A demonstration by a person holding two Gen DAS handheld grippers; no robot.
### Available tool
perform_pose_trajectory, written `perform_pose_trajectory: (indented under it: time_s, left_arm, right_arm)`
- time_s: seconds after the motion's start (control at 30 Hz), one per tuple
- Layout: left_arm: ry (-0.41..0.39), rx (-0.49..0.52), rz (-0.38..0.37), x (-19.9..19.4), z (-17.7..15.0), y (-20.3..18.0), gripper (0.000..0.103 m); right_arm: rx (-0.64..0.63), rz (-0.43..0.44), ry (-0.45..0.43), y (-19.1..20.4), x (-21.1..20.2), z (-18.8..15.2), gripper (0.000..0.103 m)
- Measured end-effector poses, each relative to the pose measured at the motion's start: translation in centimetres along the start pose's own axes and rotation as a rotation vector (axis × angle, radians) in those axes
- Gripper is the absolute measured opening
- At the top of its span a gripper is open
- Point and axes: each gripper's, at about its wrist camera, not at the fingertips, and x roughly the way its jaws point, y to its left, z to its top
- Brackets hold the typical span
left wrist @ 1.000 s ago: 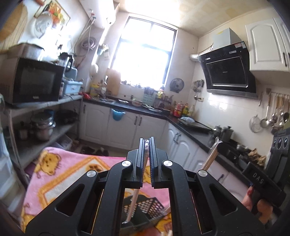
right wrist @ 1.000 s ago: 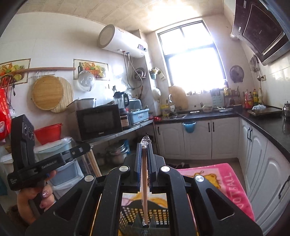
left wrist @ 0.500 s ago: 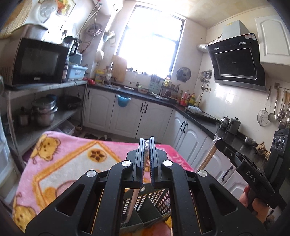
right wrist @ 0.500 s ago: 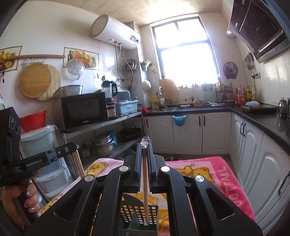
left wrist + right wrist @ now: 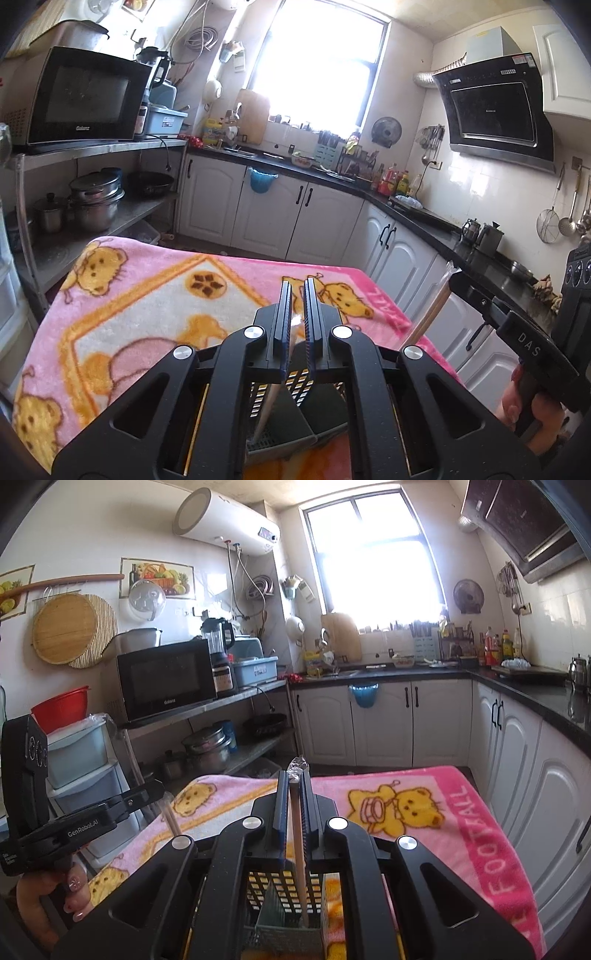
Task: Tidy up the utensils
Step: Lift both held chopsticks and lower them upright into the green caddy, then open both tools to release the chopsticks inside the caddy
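A pink teddy-bear blanket (image 5: 155, 295) covered the table, a dark slotted plastic utensil basket (image 5: 284, 893) upon it. The left gripper (image 5: 297, 295) was clamped on wrapped wooden chopsticks (image 5: 271, 398) reaching into the basket; the right gripper (image 5: 294, 779), jaws easing open, had its wrapped wooden chopsticks (image 5: 299, 856) between them, tips in the basket.

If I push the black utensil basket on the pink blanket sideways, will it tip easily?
Probably light: the basket has thin perforated walls. It could wobble or tip, since the blanket under it looks soft.
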Motion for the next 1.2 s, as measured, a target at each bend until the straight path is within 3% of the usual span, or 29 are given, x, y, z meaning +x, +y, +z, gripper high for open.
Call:
perform_pose_trajectory:
  time_s: [0.13,0.2,0.27,0.4,0.57,0.67,0.9,1.2]
  left_arm:
    - [0.008,-0.001,0.007,-0.2,-0.5,0.2,0.003]
    - [0.014,-0.009,0.012,-0.3,-0.7,0.4,0.010]
    - [0.017,-0.017,0.018,-0.5,-0.9,0.7,0.029]
    - [0.011,-0.029,0.030,-1.3,-1.3,1.1,0.042]
    - [0.011,-0.067,0.018,-2.4,-1.6,1.8,0.078]
    - [-0.001,-0.070,0.038,-3.1,-1.9,1.9,0.090]
    - [-0.030,-0.021,0.078,-4.9,-2.6,0.9,0.093]
    - [-0.010,-0.034,0.082,-5.9,-3.9,1.2,0.093]
  right_arm:
    - [0.001,-0.011,0.022,-0.2,-0.1,-0.7,0.019]
    - [0.005,-0.015,0.032,-0.4,-0.2,-1.0,0.022]
    - [0.010,-0.018,0.038,-0.6,-0.5,-1.3,0.030]
    - [0.007,-0.030,0.054,-0.8,-1.2,-1.9,0.038]
    - [-0.010,-0.055,0.060,-0.8,-2.2,-2.4,0.055]
    - [-0.012,-0.058,0.060,-0.8,-2.8,-2.8,0.061]
    - [-0.023,-0.059,0.069,-0.5,-4.1,-3.7,0.067]
    - [-0.038,-0.050,0.087,0.2,-5.5,-4.8,0.068]
